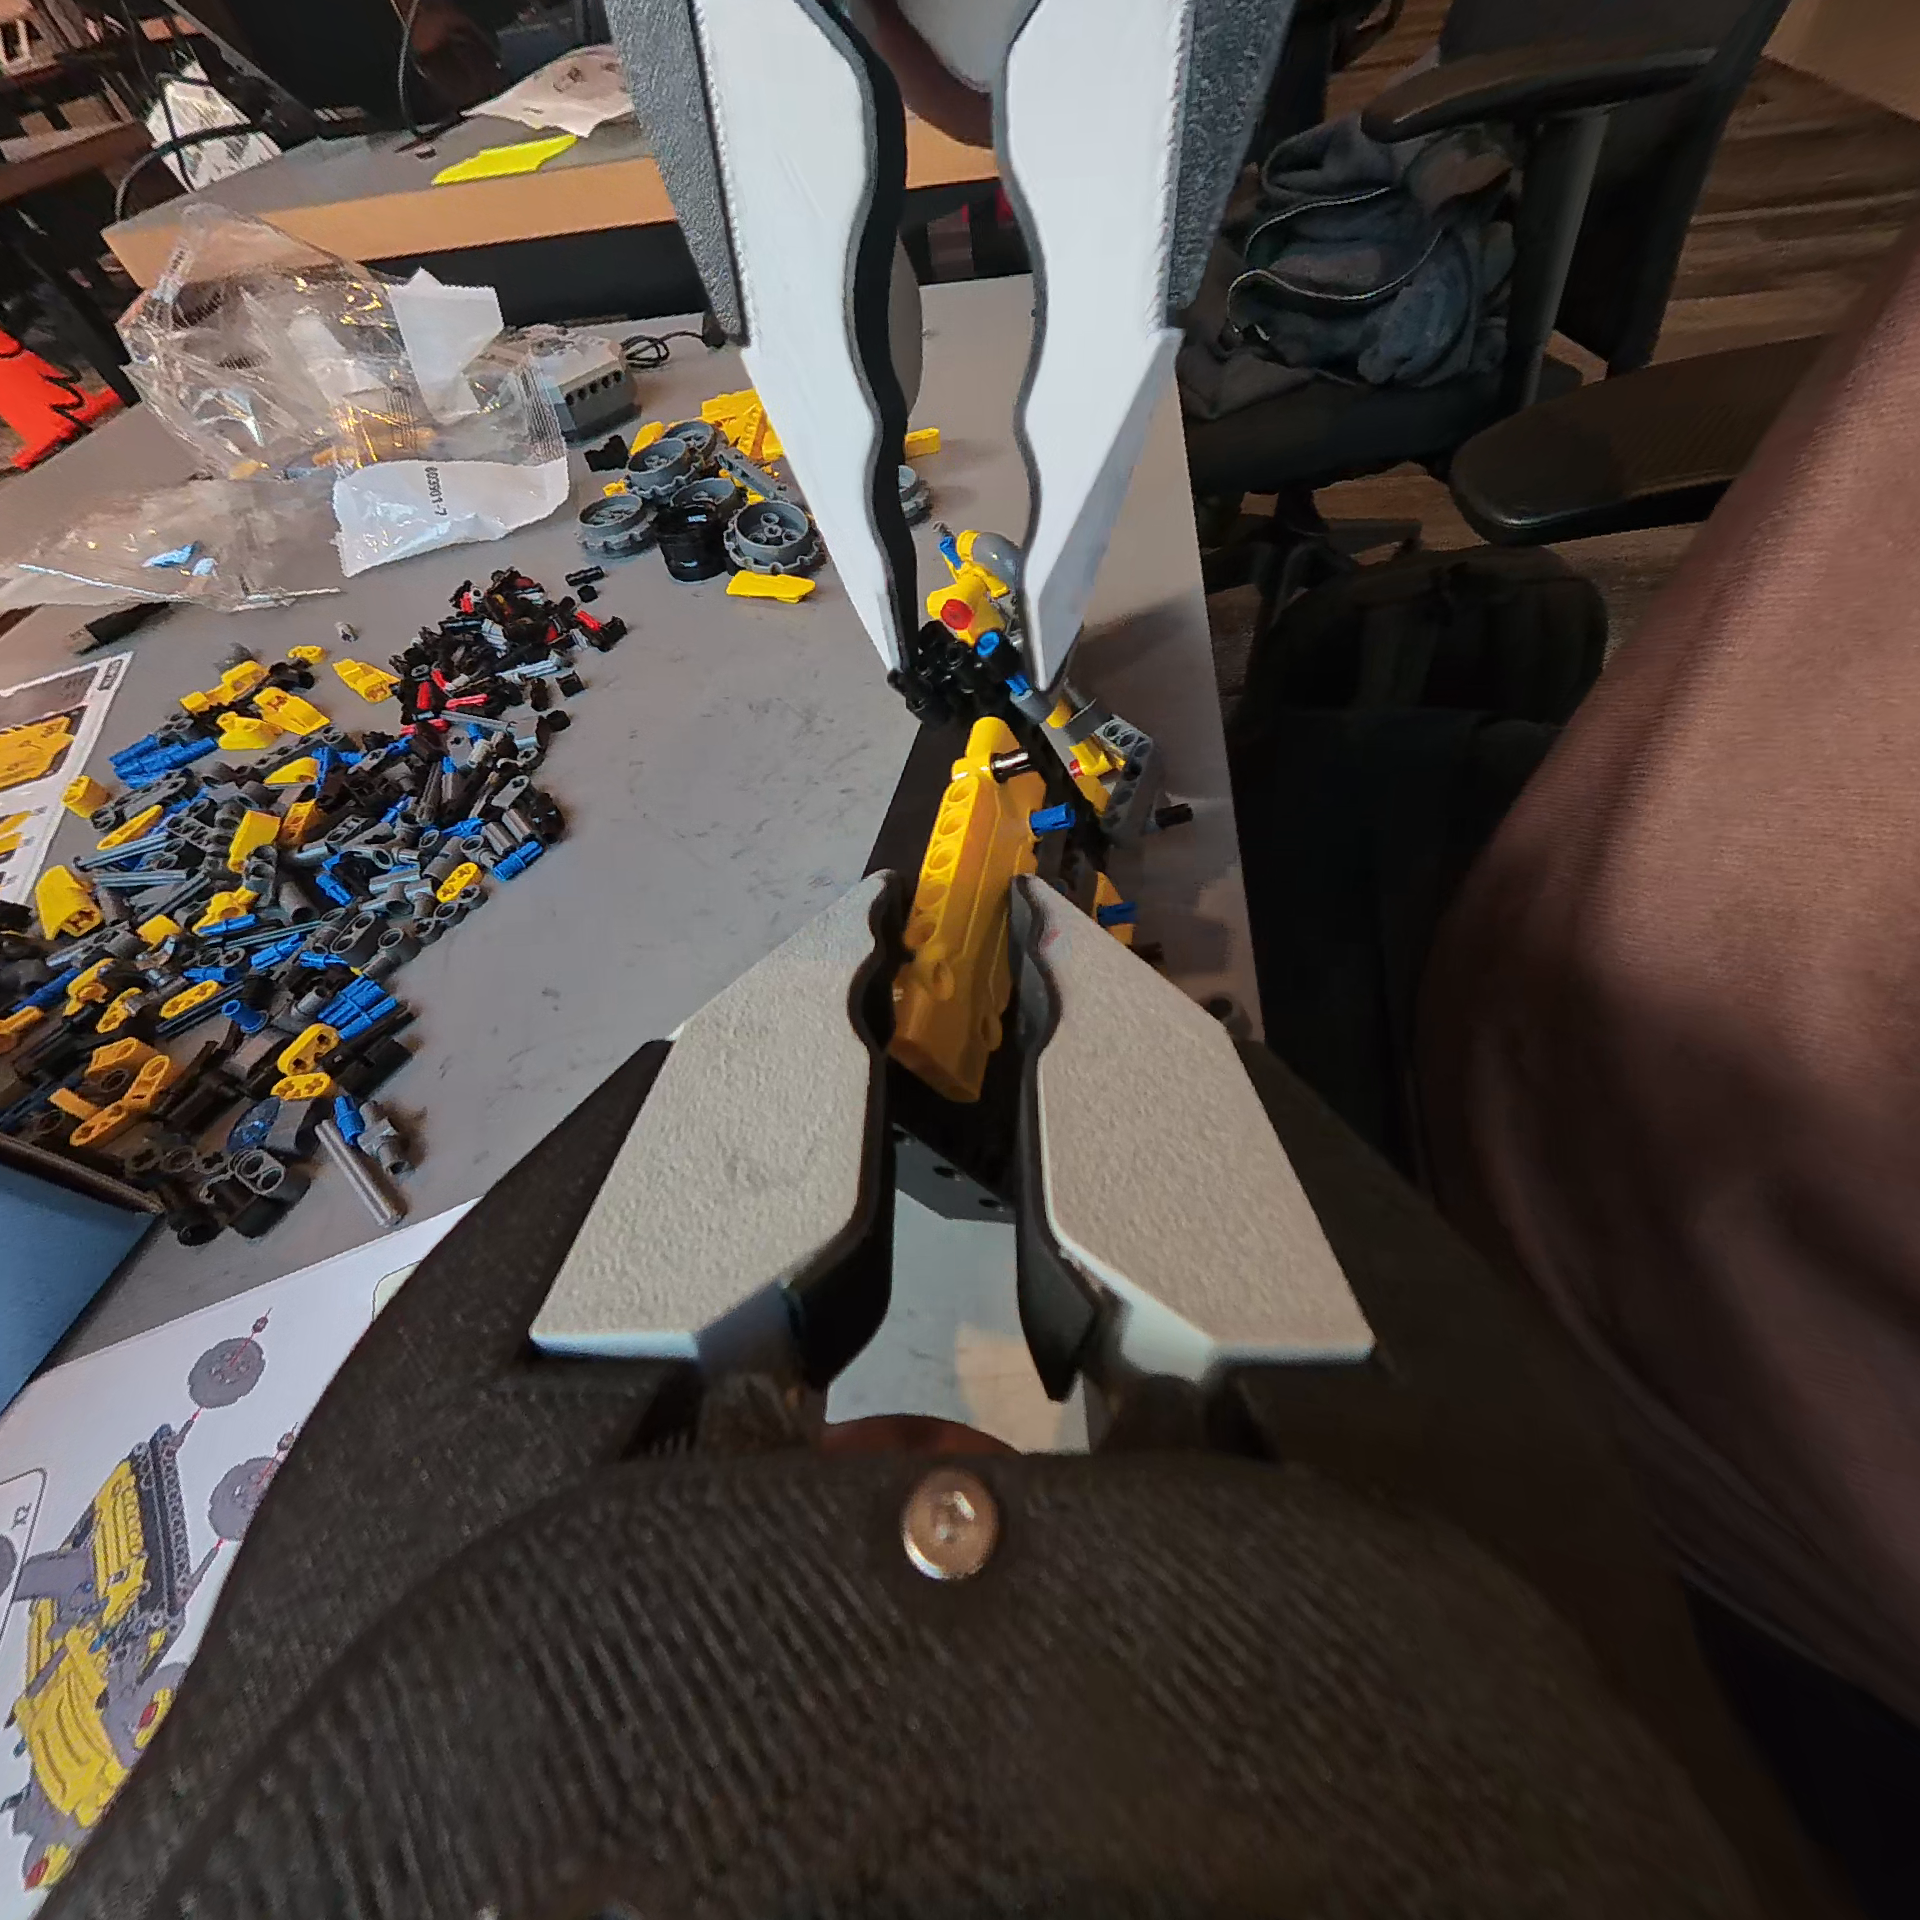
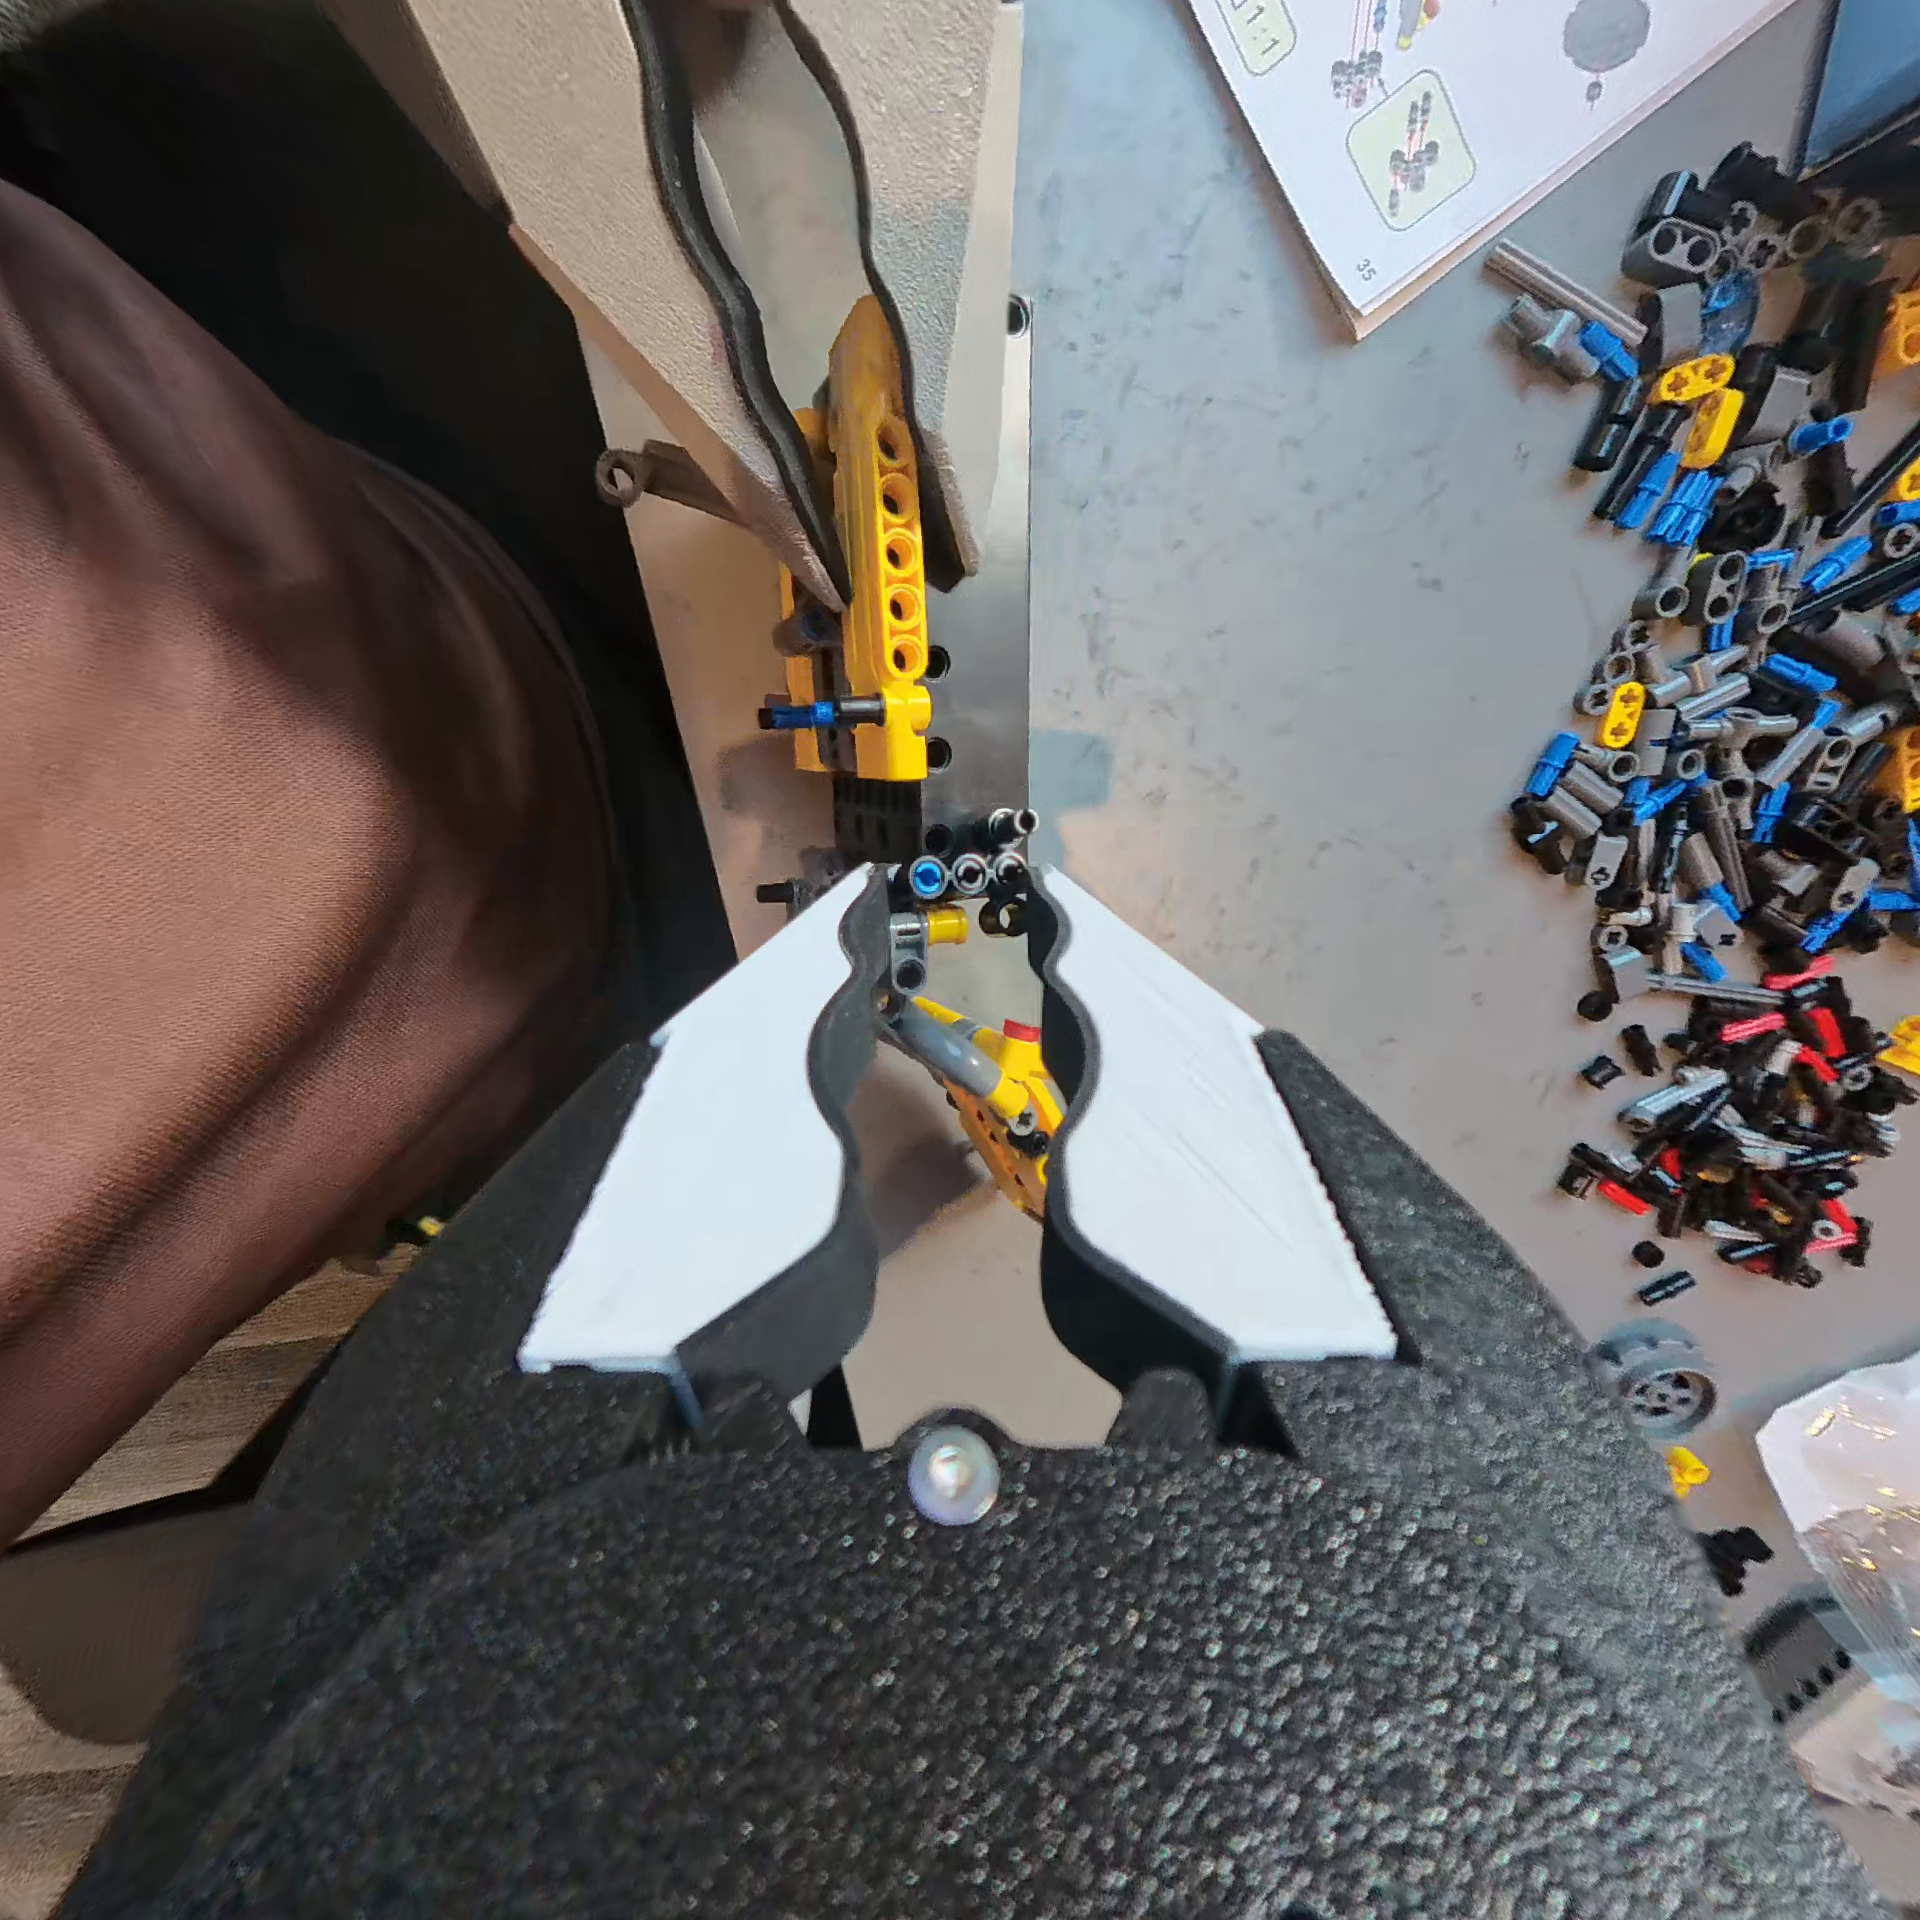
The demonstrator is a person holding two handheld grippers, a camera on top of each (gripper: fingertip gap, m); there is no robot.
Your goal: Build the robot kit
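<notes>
A half-built toy model of yellow holed beams [image 1: 971, 914], black parts and blue pins hangs over the edge of the grey table [image 1: 707, 790]. My left gripper [image 1: 954, 888], with grey fingers, is shut on the yellow beam end. My right gripper [image 2: 956, 878], with white fingers, is closed on the black connector cluster [image 2: 971, 868] at the model's other end. A grey and yellow section [image 2: 987, 1070] of the model sits between its fingers. Each gripper shows in the other's view: the right [image 1: 975, 681] from above, the left [image 2: 894, 597] gripping the yellow beam [image 2: 888, 540].
A pile of small yellow, blue, black and red parts [image 1: 260, 883] [image 2: 1766, 727] lies on the table. With it are grey wheels [image 1: 707, 499], clear plastic bags [image 1: 312, 395] and an open instruction booklet [image 1: 156, 1507] [image 2: 1455, 125]. A person's brown-clad body [image 1: 1714, 935] and office chairs [image 1: 1558, 208] are close beside the table edge.
</notes>
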